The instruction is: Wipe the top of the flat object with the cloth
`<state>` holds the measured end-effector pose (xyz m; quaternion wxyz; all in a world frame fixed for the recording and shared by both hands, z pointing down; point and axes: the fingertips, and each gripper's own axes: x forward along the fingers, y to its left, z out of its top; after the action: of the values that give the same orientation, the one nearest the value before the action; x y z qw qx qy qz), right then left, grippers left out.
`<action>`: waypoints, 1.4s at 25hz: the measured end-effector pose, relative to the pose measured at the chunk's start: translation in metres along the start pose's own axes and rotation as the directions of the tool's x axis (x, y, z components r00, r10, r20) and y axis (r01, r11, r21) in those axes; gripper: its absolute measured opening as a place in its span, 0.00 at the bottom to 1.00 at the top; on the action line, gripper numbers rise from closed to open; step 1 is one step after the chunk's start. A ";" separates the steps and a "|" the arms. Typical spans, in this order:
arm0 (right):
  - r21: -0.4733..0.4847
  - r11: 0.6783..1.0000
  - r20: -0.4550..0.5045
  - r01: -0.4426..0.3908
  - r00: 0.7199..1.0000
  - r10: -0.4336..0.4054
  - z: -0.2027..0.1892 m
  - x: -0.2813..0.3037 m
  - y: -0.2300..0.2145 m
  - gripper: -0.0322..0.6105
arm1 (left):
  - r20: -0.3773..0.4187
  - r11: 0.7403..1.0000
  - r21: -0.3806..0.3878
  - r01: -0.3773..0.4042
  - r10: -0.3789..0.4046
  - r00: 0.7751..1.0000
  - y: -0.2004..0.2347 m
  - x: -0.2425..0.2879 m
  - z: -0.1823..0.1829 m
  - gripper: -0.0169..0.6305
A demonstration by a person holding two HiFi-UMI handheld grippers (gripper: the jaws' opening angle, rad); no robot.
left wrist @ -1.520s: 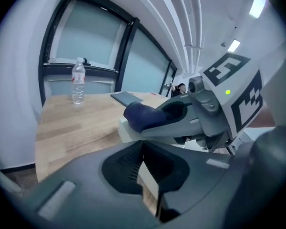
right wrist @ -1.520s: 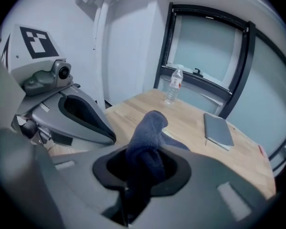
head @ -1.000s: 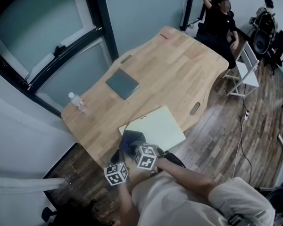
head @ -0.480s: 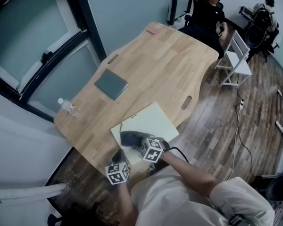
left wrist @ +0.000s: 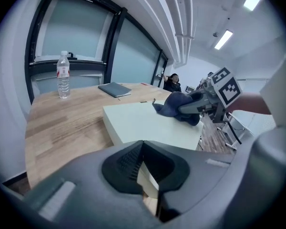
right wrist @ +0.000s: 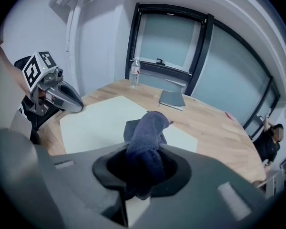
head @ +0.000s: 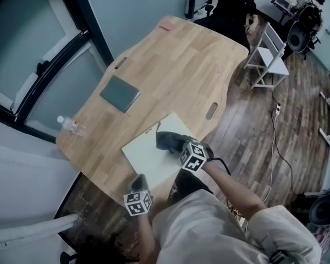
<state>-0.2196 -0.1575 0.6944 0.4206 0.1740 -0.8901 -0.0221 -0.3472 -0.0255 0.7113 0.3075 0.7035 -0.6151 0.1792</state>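
Status: right claw (head: 175,144) is clenched on the dark blue cloth (head: 168,140), pressing it onto the pale board (head: 146,157). The right gripper view shows the cloth (right wrist: 148,132) bunched between the jaws of the right claw (right wrist: 143,171), its free end draped forward onto the board (right wrist: 102,123).

In the head view the cloth sits at about 1 o'clock from the board's centre, inside its far-right edge. The board lies flat on the near end of the wooden desk (head: 179,65), one corner overhanging the desk's edge.

Left claw (head: 138,182) is at the board's 6 o'clock corner, well apart from the cloth. The left gripper view has the left claw (left wrist: 143,168) with jaw tips together; a pale sliver of the board (left wrist: 148,123) shows in the gap behind them. Contact with the board can't be confirmed.

Elsewhere on the desk: a grey notebook (head: 120,93) at 11 o'clock from the board and a water bottle (head: 69,125) at 9 o'clock near the desk's edge. A white chair (head: 268,53) stands on the floor at 2 o'clock.
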 end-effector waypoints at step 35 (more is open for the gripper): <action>-0.111 0.994 -0.035 -0.017 0.999 0.013 -0.011 -0.012 0.062 0.18 | 0.046 0.998 -0.055 -0.023 0.026 0.999 0.003 -0.009 0.000 0.04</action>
<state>-0.2225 -0.0941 0.7044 0.4451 0.1440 -0.8814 -0.0655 -0.3522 -0.0187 0.7064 0.3101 0.6913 -0.6353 0.1495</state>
